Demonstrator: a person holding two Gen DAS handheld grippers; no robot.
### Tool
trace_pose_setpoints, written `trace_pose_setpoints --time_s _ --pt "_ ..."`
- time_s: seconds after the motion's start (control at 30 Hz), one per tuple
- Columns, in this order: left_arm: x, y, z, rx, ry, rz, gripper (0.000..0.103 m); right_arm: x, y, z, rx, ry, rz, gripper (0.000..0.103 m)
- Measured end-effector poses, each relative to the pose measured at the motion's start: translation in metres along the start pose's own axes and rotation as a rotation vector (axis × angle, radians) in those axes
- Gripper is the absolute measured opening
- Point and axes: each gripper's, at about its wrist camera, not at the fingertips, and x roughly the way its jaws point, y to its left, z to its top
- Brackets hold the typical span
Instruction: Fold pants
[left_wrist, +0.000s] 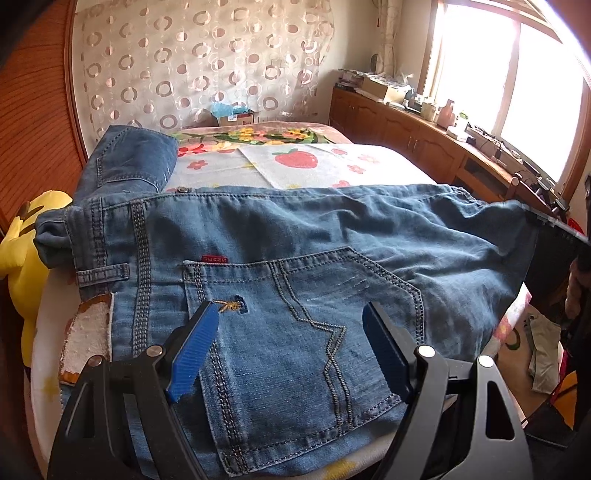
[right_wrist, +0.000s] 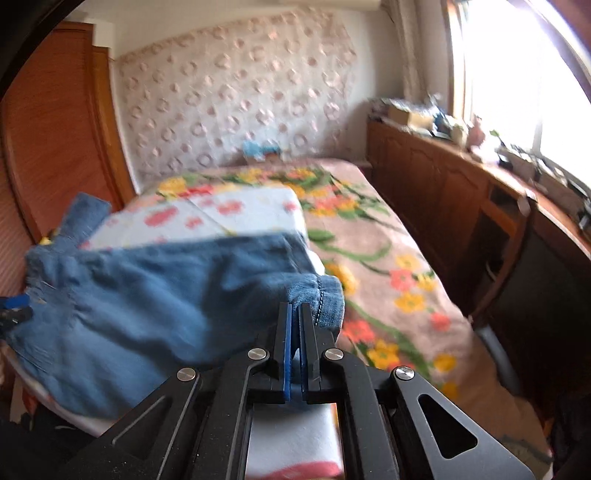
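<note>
On the bed (left_wrist: 332, 162) the soft, floppy jeans (left_wrist: 295, 236) sag; right gripper (right_wrist: 295, 314) fingers pinch the hem (right_wrist: 328, 302), a thick seam that grips well, while left gripper (left_wrist: 291, 332) fingers gape empty above the back pocket (left_wrist: 314, 332).

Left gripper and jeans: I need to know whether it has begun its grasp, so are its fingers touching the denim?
Cannot tell. In the left wrist view the left gripper stands open over the jeans; no contact or gap shows.

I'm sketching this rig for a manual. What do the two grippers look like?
Both match: the left gripper and right gripper have black angular linkage arms with triangular cut-outs and round silver pivot pins. Each finger carries a flat blue ribbed pad. No cables, markings or sleeves show.
</note>
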Motion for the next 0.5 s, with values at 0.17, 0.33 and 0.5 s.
trace_pose_setpoints --time_s 0.17,0.33,0.5 --pt "-0.012 0.010 -0.001 -0.014 -0.022 0.011 0.081 -0.002 0.049 0.032 -0.115 -0.042 0.095 0.003" --pt "-0.030 0.030 -0.004 -0.052 -0.053 0.039 0.081 0.008 0.121 0.056 -0.251 -0.077 0.246 0.003" --pt "-0.052 0.056 -0.010 -0.087 -0.081 0.073 0.081 0.004 0.202 0.069 -0.353 -0.092 0.446 0.003"
